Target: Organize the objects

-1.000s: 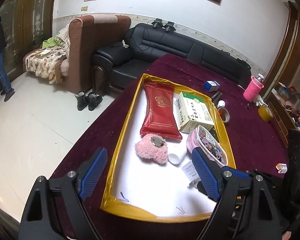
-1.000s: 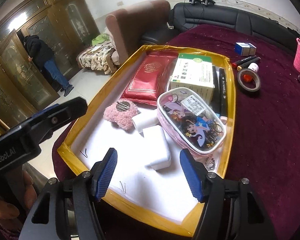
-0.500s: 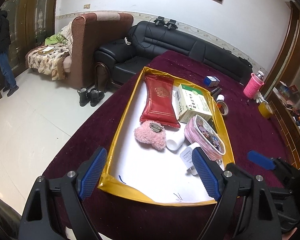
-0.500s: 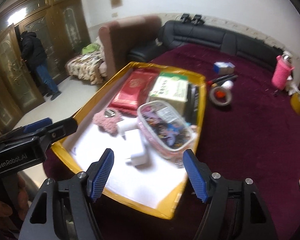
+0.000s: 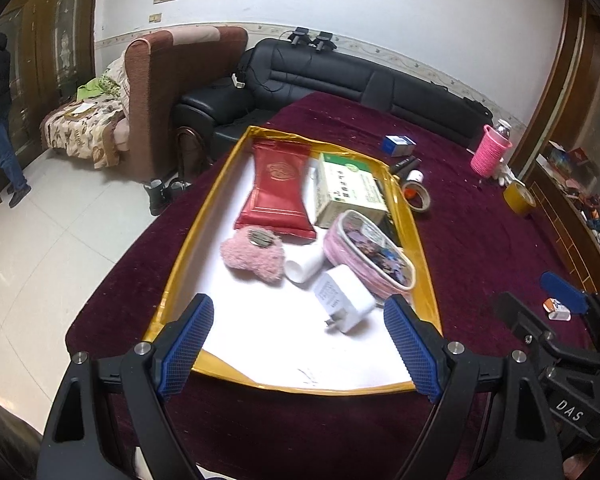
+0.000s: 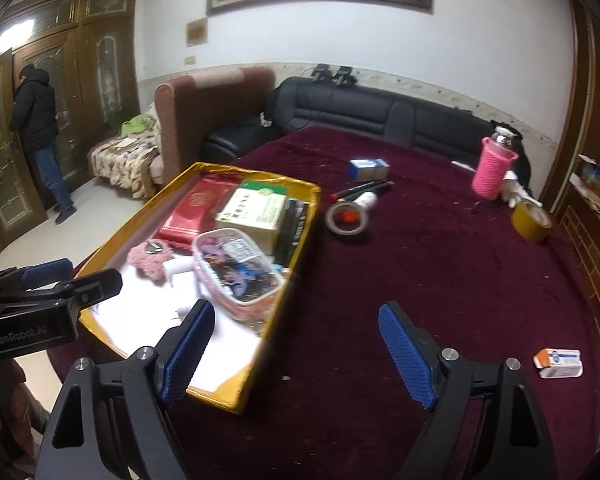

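A yellow-rimmed tray on the maroon table holds a red packet, a green-white box, a pink fuzzy pouch, a white roll, a white charger and a pink clear case. My left gripper is open and empty above the tray's near edge. My right gripper is open and empty over the table, right of the tray. A small orange-white box lies at the right.
On the cloth beyond the tray lie a tape roll, markers, a blue-white box, a pink-sleeved bottle and a yellow tape roll. A black sofa stands behind; a person stands at the doors.
Both grippers have pulled back from the tray and risen. The right gripper has swung right, off the tray and over the bare cloth. The charger lies free in the tray.
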### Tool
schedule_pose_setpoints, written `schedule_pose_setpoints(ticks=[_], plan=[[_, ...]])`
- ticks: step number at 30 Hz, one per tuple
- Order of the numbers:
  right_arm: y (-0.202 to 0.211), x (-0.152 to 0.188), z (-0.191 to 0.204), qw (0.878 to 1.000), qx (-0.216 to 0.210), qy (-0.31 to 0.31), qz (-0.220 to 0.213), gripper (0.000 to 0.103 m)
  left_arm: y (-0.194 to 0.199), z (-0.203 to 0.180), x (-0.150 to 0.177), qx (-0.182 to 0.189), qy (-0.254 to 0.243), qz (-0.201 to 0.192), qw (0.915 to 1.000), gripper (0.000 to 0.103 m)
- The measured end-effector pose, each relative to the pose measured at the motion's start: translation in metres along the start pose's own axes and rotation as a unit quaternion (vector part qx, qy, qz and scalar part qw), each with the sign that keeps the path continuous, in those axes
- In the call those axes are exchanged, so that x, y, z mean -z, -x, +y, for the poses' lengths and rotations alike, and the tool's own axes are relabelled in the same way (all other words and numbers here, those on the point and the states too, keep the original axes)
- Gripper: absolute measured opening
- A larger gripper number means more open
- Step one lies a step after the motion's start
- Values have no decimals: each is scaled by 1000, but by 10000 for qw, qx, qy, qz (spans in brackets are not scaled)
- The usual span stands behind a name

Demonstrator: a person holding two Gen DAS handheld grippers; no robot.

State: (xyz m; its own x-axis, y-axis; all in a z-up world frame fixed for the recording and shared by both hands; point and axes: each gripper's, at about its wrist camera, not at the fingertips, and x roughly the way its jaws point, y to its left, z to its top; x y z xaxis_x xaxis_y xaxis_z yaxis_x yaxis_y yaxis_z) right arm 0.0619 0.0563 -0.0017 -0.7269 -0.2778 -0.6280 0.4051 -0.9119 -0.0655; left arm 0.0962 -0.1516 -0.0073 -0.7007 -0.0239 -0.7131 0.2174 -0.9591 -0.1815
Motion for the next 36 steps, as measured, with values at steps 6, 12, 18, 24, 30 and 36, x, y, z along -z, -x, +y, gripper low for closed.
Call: schedule_pose_setpoints(ticks=[6,12,18,24,30,36], plan=[[12,4,-22,9995,256,-50,-176,91,-2,-24,2,33,-111,72,9999,87],[17,10,-48,9987,403,-161,-253,93,-8,-58,0,34,-410,107,9991,87],[9,15,-87,9977,505,-421,-173,94,-23,-89,-4,55,-687,264,9973,87],[-17,17,-165,9910,880,-1009,-76,95,-46,-127,-28,96,-991,150,9949,87],[-44,24,-245,9780,880,-1883,-149,95,-99,-179,-70,89,-1424,-93,9897,86],[-53,38,-272,9694,588,-2375,-172,95,-172,-226,-95,-273,-2050,-16,9784,86]])
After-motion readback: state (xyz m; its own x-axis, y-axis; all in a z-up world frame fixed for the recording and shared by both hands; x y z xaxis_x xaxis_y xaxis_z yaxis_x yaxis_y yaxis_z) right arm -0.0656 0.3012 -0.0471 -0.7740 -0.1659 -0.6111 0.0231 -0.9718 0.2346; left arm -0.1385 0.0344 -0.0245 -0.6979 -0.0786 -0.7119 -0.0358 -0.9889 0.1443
